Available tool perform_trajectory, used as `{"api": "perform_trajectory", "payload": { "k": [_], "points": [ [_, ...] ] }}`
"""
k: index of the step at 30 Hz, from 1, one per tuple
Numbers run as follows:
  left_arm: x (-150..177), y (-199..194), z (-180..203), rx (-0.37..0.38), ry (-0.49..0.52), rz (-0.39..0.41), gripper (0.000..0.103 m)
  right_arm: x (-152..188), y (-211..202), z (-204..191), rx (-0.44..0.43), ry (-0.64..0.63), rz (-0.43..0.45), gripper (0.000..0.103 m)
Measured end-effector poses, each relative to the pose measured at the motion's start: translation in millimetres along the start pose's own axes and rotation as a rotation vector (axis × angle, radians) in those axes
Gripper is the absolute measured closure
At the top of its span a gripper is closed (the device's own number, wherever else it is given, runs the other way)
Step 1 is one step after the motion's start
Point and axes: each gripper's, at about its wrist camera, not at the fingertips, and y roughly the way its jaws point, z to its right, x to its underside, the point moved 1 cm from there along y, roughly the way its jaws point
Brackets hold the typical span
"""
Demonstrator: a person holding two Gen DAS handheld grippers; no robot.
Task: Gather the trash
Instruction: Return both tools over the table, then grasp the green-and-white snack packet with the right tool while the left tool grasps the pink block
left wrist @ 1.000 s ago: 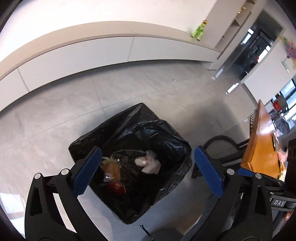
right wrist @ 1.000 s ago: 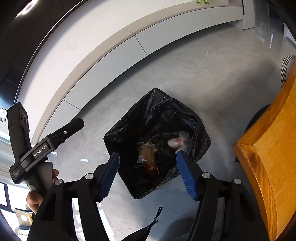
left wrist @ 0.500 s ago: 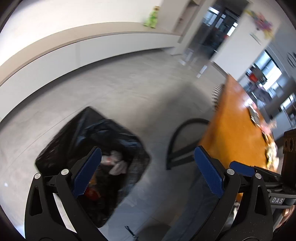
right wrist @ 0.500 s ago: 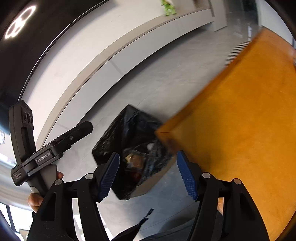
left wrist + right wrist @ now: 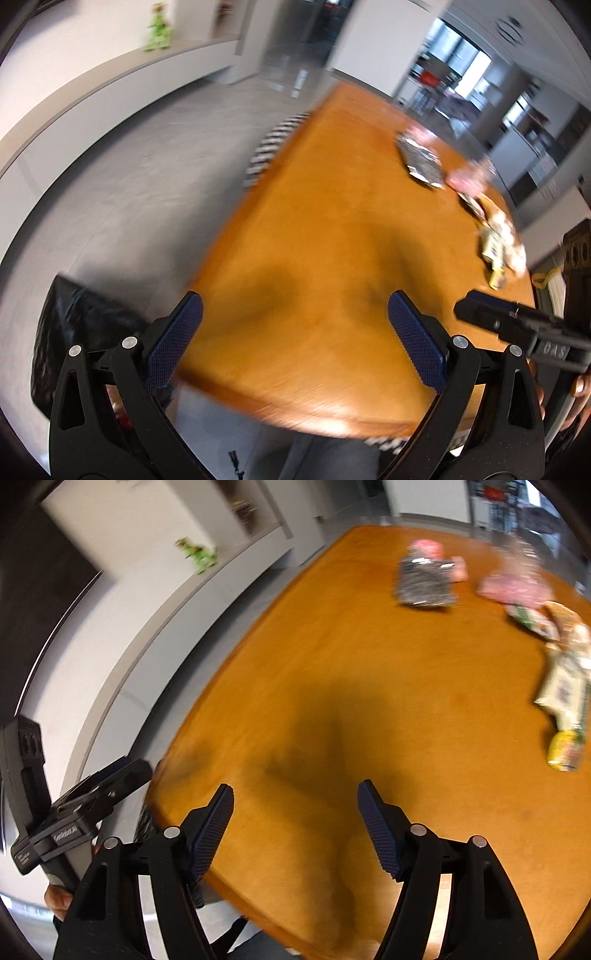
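Observation:
Several pieces of trash lie at the far right of the orange wooden table (image 5: 314,229) (image 5: 332,664): a dark foil wrapper (image 5: 421,162) (image 5: 424,583), a pink wrapper (image 5: 513,585) (image 5: 471,177), a pale packet (image 5: 563,686) (image 5: 496,240) and a small yellow item (image 5: 565,749). My left gripper (image 5: 293,341) hangs open over the table's near edge with nothing between its fingers. My right gripper (image 5: 295,823) is over the near part of the table, its jaws opening and empty. The black trash bag (image 5: 74,332) stands on the floor at lower left.
A long white ledge (image 5: 110,92) runs along the wall with a green toy (image 5: 159,26) (image 5: 197,554) on it. A striped chair back (image 5: 273,144) stands at the table's far edge. Grey tiled floor (image 5: 129,184) lies left of the table.
Both grippers swung right and away from the trash bag to above the orange table. The bag slid to the lower left edge of the left wrist view. The right gripper's jaws stand a little wider.

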Motion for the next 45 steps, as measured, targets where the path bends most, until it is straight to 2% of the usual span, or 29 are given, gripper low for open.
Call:
{"api": "perform_trajectory", "payload": {
  "k": [2, 5, 10, 14, 17, 20, 23, 27, 28, 29, 32, 35, 37, 42, 45],
  "points": [
    [-8.7, 12.6, 26.5, 0.018, 0.047, -0.016, 0.006, -10.0, -14.0, 33.2, 0.056, 0.065, 0.029, 0.027],
    [-18.1, 30.5, 60.3, 0.059, 0.099, -0.045, 0.006, -21.2, -28.1, 76.5, 0.145, 0.16, 0.066, 0.025],
    [-28.7, 57.3, 105.0, 0.095, 0.183, -0.09, 0.006, -42.2, -28.9, 146.1, 0.313, 0.277, 0.064, 0.023],
    [-42.2, 75.3, 135.5, 0.099, 0.256, -0.117, 0.006, -61.5, -11.2, 194.5, 0.354, 0.361, 0.032, 0.023],
    [-52.9, 87.7, 149.6, 0.095, 0.291, -0.129, 0.006, -71.1, 5.3, 207.0, 0.403, 0.385, 0.01, 0.023],
    [-62.7, 99.6, 158.0, 0.099, 0.306, -0.145, 0.006, -78.6, 16.2, 210.9, 0.503, 0.372, 0.021, 0.022],
    [-77.3, 111.2, 165.4, 0.091, 0.325, -0.156, 0.006, -80.5, 23.9, 218.6, 0.545, 0.357, -0.002, 0.022],
    [-113.6, 127.5, 179.8, 0.095, 0.335, -0.147, 0.006, -73.5, 25.2, 233.6, 0.498, 0.369, -0.023, 0.022],
    [-126.0, 134.2, 185.3, 0.092, 0.343, -0.145, 0.006, -71.7, 22.3, 235.9, 0.488, 0.361, -0.022, 0.027],
    [-136.3, 140.4, 190.5, 0.092, 0.35, -0.145, 0.006, -70.6, 19.8, 236.3, 0.484, 0.347, -0.018, 0.036],
    [-170.4, 164.3, 206.4, 0.093, 0.357, -0.143, 0.006, -63.9, 13.6, 239.1, 0.436, 0.325, -0.015, 0.037],
    [-201.3, 191.6, 221.5, 0.051, 0.364, -0.129, 0.006, -58.9, 8.8, 241.6, 0.406, 0.3, -0.006, 0.037],
    [-221.2, 213.1, 230.6, 0.038, 0.374, -0.13, 0.006, -57.0, 8.9, 244.5, 0.404, 0.28, -0.002, 0.037],
    [-263.7, 267.1, 242.1, 0.039, 0.337, -0.188, 0.006, -46.4, 7.7, 233.1, 0.428, 0.224, 0.005, 0.037],
    [-277.2, 293.3, 249.5, -0.015, 0.36, -0.199, 0.006, -43.4, 10.2, 218.4, 0.431, 0.214, 0.01, 0.037]
  ]
}}
